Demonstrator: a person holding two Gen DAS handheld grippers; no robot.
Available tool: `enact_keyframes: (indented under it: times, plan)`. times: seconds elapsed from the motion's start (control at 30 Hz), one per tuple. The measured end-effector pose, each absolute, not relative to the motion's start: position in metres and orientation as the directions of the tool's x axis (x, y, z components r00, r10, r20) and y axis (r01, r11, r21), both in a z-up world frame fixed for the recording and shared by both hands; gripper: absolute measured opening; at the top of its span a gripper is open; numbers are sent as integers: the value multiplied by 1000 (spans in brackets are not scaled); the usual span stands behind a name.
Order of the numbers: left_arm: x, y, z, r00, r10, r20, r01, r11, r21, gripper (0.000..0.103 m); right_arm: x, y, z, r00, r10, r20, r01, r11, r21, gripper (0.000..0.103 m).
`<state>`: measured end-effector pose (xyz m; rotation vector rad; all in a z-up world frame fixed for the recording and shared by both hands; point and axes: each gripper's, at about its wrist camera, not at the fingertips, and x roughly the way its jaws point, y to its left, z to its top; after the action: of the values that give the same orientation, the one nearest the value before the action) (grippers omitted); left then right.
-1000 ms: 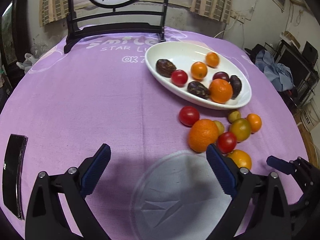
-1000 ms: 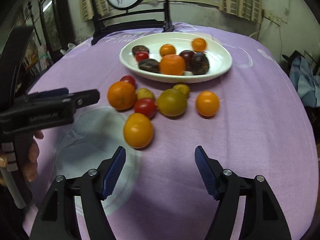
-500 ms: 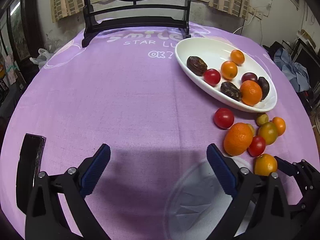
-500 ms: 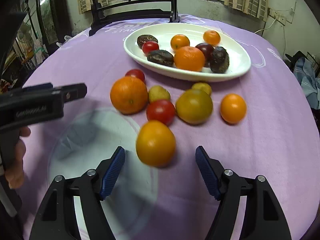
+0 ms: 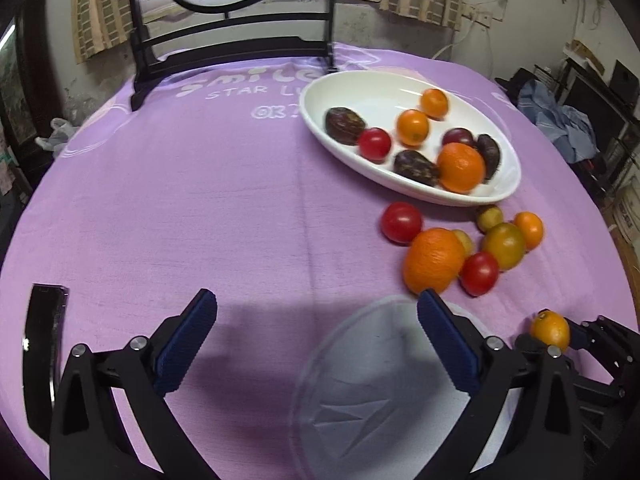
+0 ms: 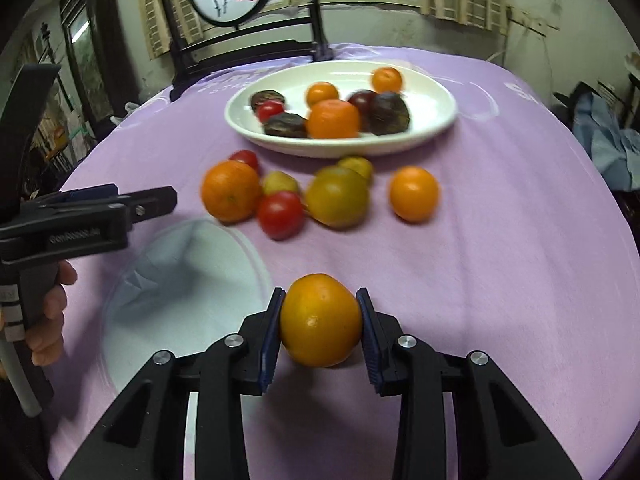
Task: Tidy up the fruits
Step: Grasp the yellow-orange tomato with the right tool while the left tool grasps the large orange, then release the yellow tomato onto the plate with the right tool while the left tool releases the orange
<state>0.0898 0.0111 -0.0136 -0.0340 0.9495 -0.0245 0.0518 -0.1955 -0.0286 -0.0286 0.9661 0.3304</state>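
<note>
One orange fruit sits between our right gripper jaws as they close across its middle; firm, smooth, roll-prone. Left gripper gapes empty.

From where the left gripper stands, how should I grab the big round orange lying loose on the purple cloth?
Grip the big round orange across its widest middle, coming from the open cloth side nearest the left gripper, whose jaws are open and hold nothing. A red tomato and a small yellowish fruit crowd its right flank, so that pad probably has to slip between them.
</note>
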Motion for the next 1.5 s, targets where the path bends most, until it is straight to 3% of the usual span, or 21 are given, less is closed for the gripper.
enact_keyframes:
  times: [0.23,0.27,0.33,0.57,0.73,1.17,1.5]
  plan:
    - [93,-7,-30,543,-126,-830,68,992,-106,96,44,-194,-24,536,258,-804,-314,945,94,36]
    - [94,-9,-32,538,-142,-831,76,990,-120,93,43,-191,-22,538,263,-801,-322,942,93,36]
    - [95,-16,-36,524,-151,-838,101,988,-114,77,41,-189,-19,541,270,-796,-331,939,94,36]
    - [110,-42,-40,519,-107,-848,130,990,-45,77,40,-195,-15,542,287,-789,-322,939,120,36]
    - [121,-55,-35,538,-125,-834,180,983,-31,38,44,-202,-18,530,287,-798,-303,943,138,37]
    - [80,-27,-20,542,-191,-818,171,978,-115,37,44,-204,-17,543,304,-783,-304,940,154,36]
    - [75,-15,9,575,-231,-785,196,970,-141,37,45,-207,17,606,386,-696,-331,918,221,36]
